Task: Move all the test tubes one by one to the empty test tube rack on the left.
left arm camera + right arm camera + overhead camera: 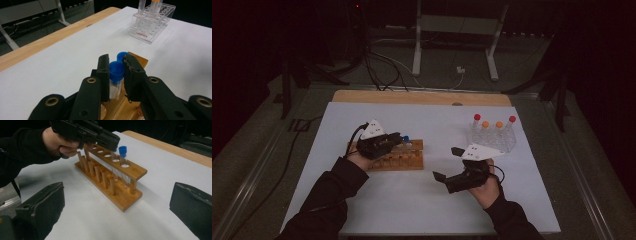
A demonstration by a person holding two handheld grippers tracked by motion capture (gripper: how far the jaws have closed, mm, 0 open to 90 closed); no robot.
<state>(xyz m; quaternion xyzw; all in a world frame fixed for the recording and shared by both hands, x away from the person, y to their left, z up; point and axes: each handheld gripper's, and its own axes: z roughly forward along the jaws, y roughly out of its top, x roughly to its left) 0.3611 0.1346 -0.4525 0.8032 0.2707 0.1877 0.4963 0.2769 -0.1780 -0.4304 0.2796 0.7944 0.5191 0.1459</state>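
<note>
Dim room: grey floor (257,150) with cables (377,70), white stand legs (416,50) behind.

Left hand-held gripper (398,141) over the wooden rack (399,158) (blue cap beside it); right hand-held gripper (447,164) apart.

Blue-capped tube (116,71), brown wooden rack (117,185)
</note>
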